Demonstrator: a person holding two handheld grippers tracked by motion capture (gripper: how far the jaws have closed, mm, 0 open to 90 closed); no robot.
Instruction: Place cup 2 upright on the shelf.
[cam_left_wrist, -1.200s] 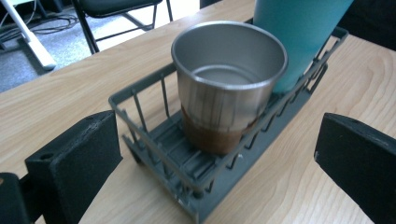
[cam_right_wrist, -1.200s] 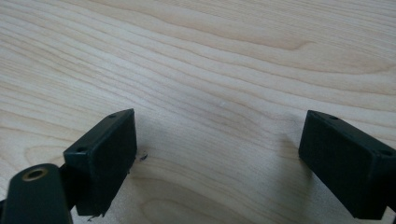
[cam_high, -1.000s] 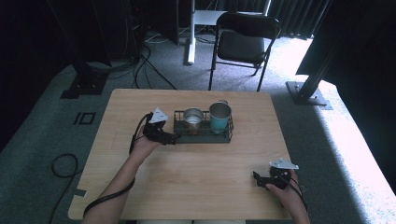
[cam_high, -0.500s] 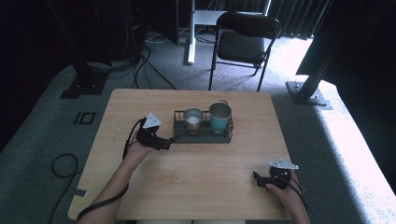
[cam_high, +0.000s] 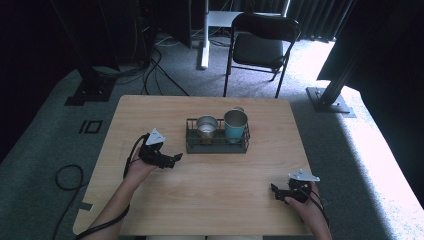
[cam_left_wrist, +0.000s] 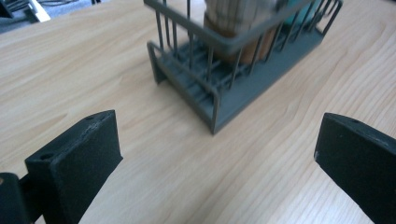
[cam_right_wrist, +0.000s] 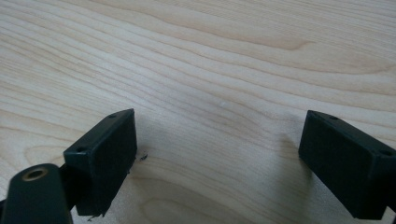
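Seemingly nothing is being handled yet.
Both the left gripper (cam_high: 172, 160) and right gripper (cam_high: 278, 191) are gaping empty near the dark wire rack (cam_high: 217, 144).

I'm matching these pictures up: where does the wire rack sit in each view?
High view: the wire rack sits mid-table, holding two cups, right of the left claw.
Left gripper view: upper centre, beyond the open jaws.
Right gripper view: not in it.
Shared landmark: the wooden table.
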